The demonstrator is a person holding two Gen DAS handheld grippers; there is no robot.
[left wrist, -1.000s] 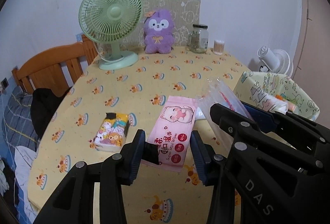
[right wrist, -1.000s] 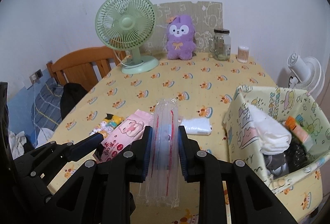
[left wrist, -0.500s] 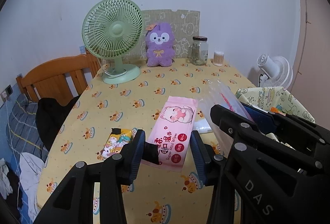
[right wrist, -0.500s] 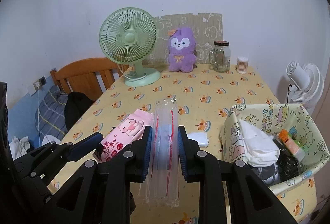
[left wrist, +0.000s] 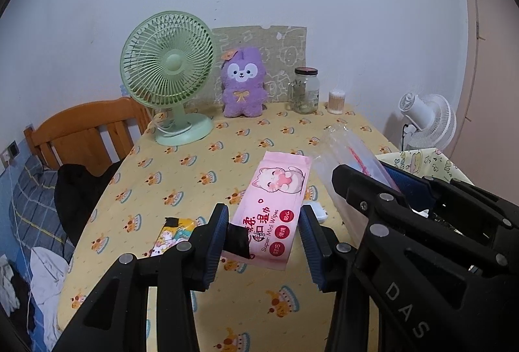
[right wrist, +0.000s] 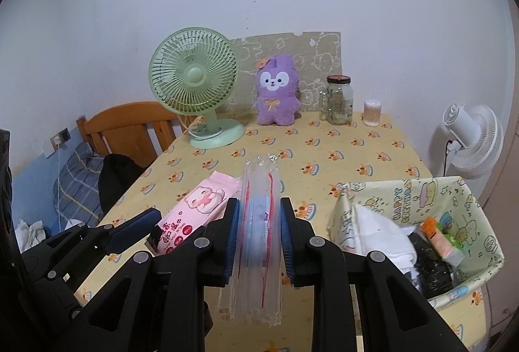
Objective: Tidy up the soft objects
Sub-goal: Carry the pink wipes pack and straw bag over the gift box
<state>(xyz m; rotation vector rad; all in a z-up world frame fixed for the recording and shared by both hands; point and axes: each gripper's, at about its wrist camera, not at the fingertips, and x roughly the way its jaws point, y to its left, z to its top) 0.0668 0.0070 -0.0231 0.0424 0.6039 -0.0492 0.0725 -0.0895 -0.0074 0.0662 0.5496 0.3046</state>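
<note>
We've got both grippers loaded and off the table. Our left gripper is clamped on the pink wipes pack, pads squeezing its near end, the pack sticking forward and clear of the tablecloth. Our right gripper is clenched on the clear plastic pouch, held edge-on between the blue pads, something blue inside it that we can't make out.

Just to the right sits the cartoon-print fabric basket, already part-filled: a white folded cloth, something dark, and an orange packet against the far wall. So some sorting looks done.

What's left, by our reckoning: these two items need dropping into the basket, then the yellow tissue pack lying on the table by our left fingers, and a small white packet peeking out behind the wipes. The purple plush at the back, between the green fan and the glass jar, may be due too.
</note>
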